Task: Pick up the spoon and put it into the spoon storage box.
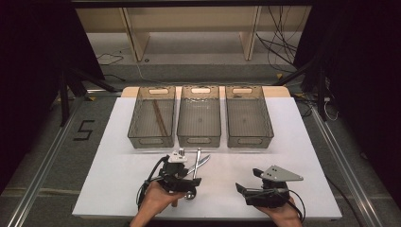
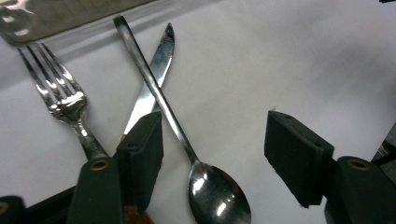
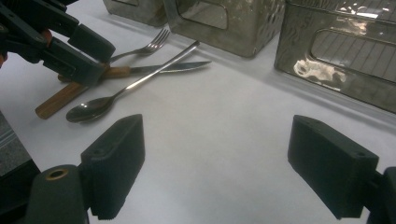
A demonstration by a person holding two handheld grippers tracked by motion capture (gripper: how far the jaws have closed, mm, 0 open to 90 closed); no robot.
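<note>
Left gripper sits low over the cutlery pile at the near-left of the white table, jaws apart and straddling the spoon (pads not touching it, one pad just beside the handle, the other well off to the side). Spoon lies bowl toward the near edge, its handle crossing over the knife; knife has a wooden handle. Fork lies just left of the knife, tines pointing toward the bins. Nothing gripped.

Right gripper at near-right, jaws wide apart over bare table, holding nothing, well apart from the cutlery.

Three clear bins in a row at the far side: left bin has a long thin stick-like item in it (can't tell what), middle bin and right bin contents too small to make out
</note>
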